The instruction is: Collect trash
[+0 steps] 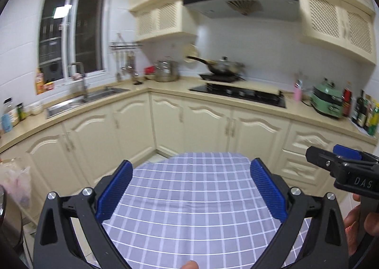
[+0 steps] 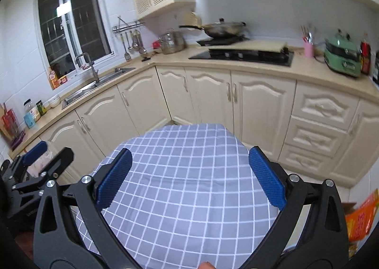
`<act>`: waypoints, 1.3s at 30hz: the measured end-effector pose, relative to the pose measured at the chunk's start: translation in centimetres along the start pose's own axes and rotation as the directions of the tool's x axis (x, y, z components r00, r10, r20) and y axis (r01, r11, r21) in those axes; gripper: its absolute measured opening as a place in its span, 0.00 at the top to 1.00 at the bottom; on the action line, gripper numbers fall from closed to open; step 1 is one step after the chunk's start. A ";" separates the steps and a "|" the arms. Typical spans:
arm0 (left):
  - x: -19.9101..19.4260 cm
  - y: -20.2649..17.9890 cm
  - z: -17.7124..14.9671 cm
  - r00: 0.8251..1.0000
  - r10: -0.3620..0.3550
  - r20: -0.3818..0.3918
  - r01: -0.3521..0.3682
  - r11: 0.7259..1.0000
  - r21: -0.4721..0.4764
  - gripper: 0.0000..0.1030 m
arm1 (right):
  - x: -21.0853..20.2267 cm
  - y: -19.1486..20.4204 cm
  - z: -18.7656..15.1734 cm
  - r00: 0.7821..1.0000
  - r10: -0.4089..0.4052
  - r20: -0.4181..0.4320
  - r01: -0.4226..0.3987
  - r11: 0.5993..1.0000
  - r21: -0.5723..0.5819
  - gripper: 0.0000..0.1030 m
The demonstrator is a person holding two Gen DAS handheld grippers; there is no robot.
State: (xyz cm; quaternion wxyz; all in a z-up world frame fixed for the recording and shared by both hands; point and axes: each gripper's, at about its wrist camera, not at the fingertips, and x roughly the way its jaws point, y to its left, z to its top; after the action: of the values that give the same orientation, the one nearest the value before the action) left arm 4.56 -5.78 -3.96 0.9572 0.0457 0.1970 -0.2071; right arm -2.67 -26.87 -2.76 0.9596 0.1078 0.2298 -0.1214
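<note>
At the right edge of the right wrist view an orange wrapper [image 2: 361, 218], likely trash, lies beside the gingham tabletop [image 2: 184, 198], outside the right hand-held gripper [image 2: 189, 176]. Both it and the left hand-held gripper [image 1: 190, 188] gape wide, empty; a blind reach could miss.

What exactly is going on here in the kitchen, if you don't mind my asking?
A person is holding a pair of tongs in each hand over a table covered with a grey checked cloth, facing the kitchen counter. Both the left tongs and the right tongs are open and hold nothing. No trash has been picked up yet; an orange packet lies at the right edge of the right view, and a plastic bag shows at the far left.
</note>
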 end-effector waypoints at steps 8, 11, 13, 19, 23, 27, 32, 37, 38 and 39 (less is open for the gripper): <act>-3.1 3.6 1.4 0.995 0.080 0.057 -0.077 0.996 -0.049 0.05 | 0.1 3.5 1.0 0.999 0.010 0.050 -0.007 0.998 -0.057 0.06; -3.9 4.0 1.7 0.993 0.091 0.072 -0.087 0.995 -0.057 0.05 | -0.3 4.2 1.0 0.998 0.013 0.062 -0.009 0.998 -0.069 0.06; -4.2 3.8 1.9 0.992 0.093 0.080 -0.088 0.994 -0.063 0.05 | -0.4 4.4 1.0 0.998 0.016 0.066 -0.011 0.997 -0.073 0.06; -5.0 3.8 2.2 0.991 0.094 0.093 -0.088 0.994 -0.064 0.05 | -0.4 4.7 1.2 0.997 0.016 0.071 -0.010 0.997 -0.076 0.06; -5.1 3.8 2.4 0.991 0.092 0.099 -0.086 0.994 -0.070 0.05 | -0.6 4.9 1.4 0.997 0.020 0.073 -0.014 0.997 -0.082 0.06; -5.4 3.9 2.5 0.990 0.096 0.104 -0.088 0.993 -0.079 0.05 | -0.5 5.0 1.6 0.997 0.026 0.075 -0.019 0.996 -0.090 0.06; -5.7 4.2 2.8 0.988 0.111 0.107 -0.102 0.991 -0.087 0.05 | -0.5 5.5 1.6 0.997 0.030 0.075 -0.022 0.995 -0.099 0.06; -5.8 4.7 2.8 0.988 0.109 0.108 -0.098 0.990 -0.099 0.04 | -0.4 6.1 1.7 0.996 0.038 0.078 -0.029 0.994 -0.109 0.06; -5.9 4.7 2.8 0.988 0.111 0.108 -0.100 0.990 -0.101 0.04 | -0.4 6.2 1.7 0.996 0.039 0.079 -0.030 0.993 -0.111 0.06; -5.9 4.8 2.7 0.988 0.114 0.109 -0.103 0.989 -0.102 0.04 | -0.4 6.3 1.7 0.996 0.038 0.080 -0.029 0.993 -0.114 0.06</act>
State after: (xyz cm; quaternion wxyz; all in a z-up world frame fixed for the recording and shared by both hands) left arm 2.55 0.36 0.92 0.9779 -0.0016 0.1488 -0.1472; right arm -0.57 -21.29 -0.11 0.9747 0.0522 0.1948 -0.0966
